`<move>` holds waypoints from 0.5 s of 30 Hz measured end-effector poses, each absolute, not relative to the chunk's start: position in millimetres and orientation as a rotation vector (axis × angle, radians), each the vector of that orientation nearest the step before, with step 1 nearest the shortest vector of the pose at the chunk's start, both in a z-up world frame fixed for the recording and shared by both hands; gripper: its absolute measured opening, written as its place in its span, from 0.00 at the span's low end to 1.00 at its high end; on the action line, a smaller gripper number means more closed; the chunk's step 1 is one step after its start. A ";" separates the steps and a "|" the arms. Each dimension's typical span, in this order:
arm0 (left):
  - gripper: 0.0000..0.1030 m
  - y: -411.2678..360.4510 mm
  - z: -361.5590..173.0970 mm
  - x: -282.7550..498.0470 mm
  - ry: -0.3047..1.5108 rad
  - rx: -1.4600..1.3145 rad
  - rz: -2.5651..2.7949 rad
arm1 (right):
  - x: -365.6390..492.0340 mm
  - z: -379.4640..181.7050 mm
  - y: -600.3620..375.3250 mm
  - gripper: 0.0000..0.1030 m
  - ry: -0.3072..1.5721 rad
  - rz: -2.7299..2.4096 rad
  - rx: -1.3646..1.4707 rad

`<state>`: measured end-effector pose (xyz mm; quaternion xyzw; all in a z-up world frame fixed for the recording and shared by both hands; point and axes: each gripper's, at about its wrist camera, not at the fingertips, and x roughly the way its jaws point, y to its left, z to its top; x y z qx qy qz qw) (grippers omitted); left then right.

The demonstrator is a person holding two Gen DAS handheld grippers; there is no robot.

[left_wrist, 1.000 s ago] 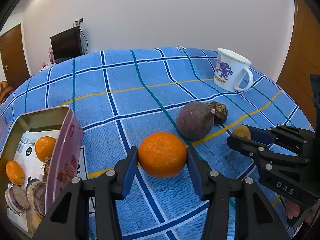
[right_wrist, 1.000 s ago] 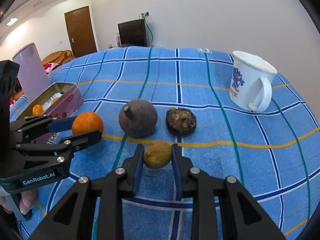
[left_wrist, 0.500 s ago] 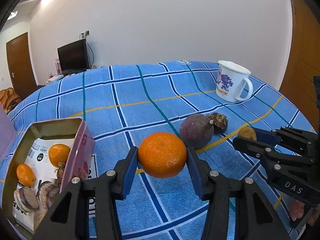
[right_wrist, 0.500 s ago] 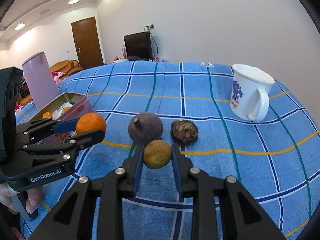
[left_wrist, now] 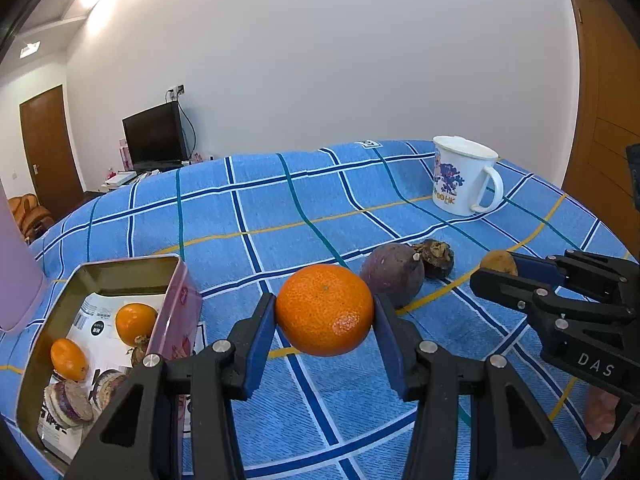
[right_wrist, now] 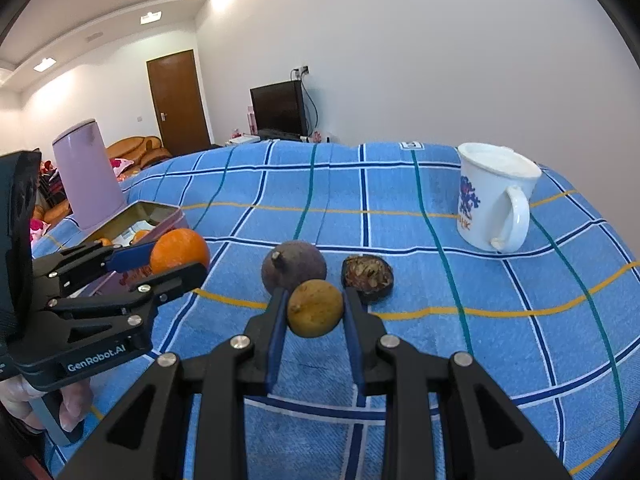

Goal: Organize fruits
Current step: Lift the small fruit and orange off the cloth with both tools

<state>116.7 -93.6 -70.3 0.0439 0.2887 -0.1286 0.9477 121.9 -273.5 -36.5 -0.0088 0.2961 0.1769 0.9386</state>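
Your left gripper point(left_wrist: 324, 316) is clamped on an orange point(left_wrist: 325, 309), its blue pads pressing the fruit's two sides and holding it clear of the blue checked cloth point(left_wrist: 280, 208). Your right gripper point(right_wrist: 316, 312) is closed on a small yellow-brown fruit point(right_wrist: 315, 307), also lifted off the cloth.

Just beyond the yellow-brown fruit in your right view sit a round purple fruit point(right_wrist: 294, 266) with its stem stub up, and beside it, to the right, a dark open half shell point(right_wrist: 368, 278) showing brown pulp. The two lie close together; you cannot tell whether they touch.

To the left of your left gripper stands an open pink tin point(left_wrist: 182, 308) on the cloth. Inside it lie two small oranges point(left_wrist: 135, 323), some cut purple fruit pieces point(left_wrist: 70, 402) at the near end, and printed paper lining the bottom.

Farther back on the right stands a white mug point(right_wrist: 494, 196) with a blue print, handle toward you, upright and well apart from the fruits. Behind the tin stands a pale purple container point(right_wrist: 88, 176). At the lower left edge of your right view, fingers point(right_wrist: 74, 404) wrap the handle of the left gripper.
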 end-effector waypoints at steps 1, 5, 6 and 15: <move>0.49 -93.3 -70.0 116.3 0.585 0.088 -0.260 | 121.2 -36.5 -274.0 0.29 0.601 0.360 -0.017; 0.49 -93.3 -69.2 114.5 0.574 0.089 -0.256 | 118.9 -35.0 -275.0 0.29 0.584 0.356 -0.017; 0.49 -93.2 -68.9 113.8 0.571 0.090 -0.254 | 118.5 -34.7 -274.6 0.29 0.581 0.354 -0.018; 0.49 -94.4 -66.9 109.7 0.544 0.103 -0.244 | 109.8 -31.3 -271.0 0.29 0.536 0.332 -0.048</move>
